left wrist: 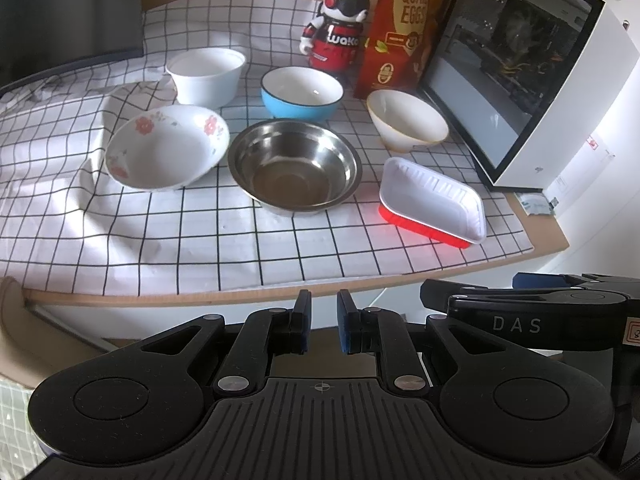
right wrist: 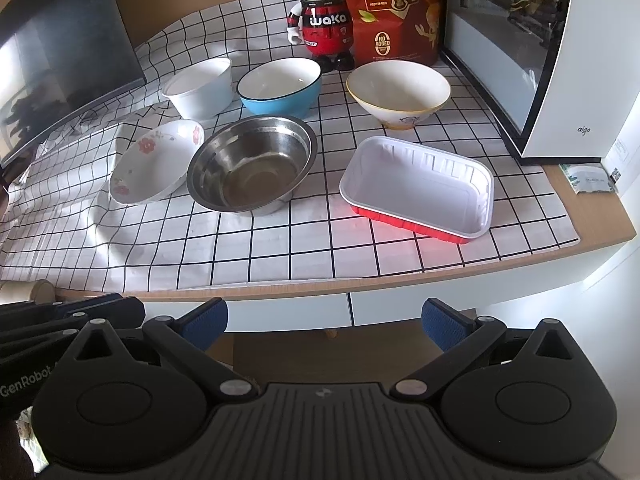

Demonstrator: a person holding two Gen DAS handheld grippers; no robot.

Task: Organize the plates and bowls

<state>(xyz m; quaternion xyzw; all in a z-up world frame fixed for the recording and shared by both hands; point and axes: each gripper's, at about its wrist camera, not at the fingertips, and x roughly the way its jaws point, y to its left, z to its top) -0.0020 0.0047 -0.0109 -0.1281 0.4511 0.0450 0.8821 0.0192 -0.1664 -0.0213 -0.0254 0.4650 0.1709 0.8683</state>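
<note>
Left tongs (left wrist: 324, 322) nearly pressed together, empty; right tongs (right wrist: 325, 326) spread, empty. Only the right view shows the far bowl's (right wrist: 398, 92) painted side.

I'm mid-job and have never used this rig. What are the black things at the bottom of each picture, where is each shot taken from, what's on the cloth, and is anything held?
There is no robot arm. A person holds a pair of tongs in each hand, and a camera on each looks forward along its fingers. One picture comes from the left tongs, nearly shut and empty. The other comes from the right tongs, wide open and empty too. Both hang in front of the table edge, clear of everything.

On the checked cloth sit a floral bowl, a steel bowl, a red tray with a white inside, a white tub, a blue bowl and a cream bowl. Behind them stand a panda toy, a snack bag and a white case. Nothing is stacked yet.
</note>
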